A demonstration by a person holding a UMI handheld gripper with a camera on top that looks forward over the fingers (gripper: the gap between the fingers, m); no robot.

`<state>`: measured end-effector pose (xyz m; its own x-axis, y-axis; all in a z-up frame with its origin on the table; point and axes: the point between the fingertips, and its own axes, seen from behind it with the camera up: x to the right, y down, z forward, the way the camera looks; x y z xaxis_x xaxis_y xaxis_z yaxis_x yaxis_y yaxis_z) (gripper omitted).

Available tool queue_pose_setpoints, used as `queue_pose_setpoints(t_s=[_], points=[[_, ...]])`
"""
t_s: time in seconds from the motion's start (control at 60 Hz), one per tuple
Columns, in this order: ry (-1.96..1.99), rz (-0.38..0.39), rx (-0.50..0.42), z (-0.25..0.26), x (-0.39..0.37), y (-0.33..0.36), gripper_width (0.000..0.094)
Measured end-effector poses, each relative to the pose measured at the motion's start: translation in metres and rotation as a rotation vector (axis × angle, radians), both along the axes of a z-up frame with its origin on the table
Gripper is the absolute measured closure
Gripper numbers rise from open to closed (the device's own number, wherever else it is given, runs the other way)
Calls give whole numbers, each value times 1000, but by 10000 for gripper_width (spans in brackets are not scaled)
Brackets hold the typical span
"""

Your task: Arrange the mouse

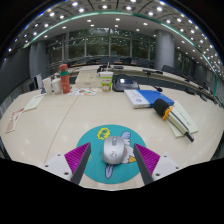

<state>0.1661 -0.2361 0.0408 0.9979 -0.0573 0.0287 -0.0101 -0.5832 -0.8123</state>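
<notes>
Grey mouse point(114, 150) on teal mat point(98, 158) with yellow print.

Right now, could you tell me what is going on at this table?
A hand-held gripper is working on a white mouse that lies on a round teal mouse pad on the table. The mouse sits between the open fingers with a gap on each side, so it is not gripped. Books and bottles lie farther back.

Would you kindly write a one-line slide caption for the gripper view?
Open gripper straddles a grey mouse resting on a round teal mouse pad on a pale table.
</notes>
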Motion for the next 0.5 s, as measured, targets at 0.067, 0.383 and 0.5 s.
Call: queue_pose_setpoints(t_s=[0.067,0.383,0.5], points=[[-24,-8,27,26,-2,-19,68],[-66,-50,93,129,-35,-172,77],[-65,-54,93,145,-51,-228,77]])
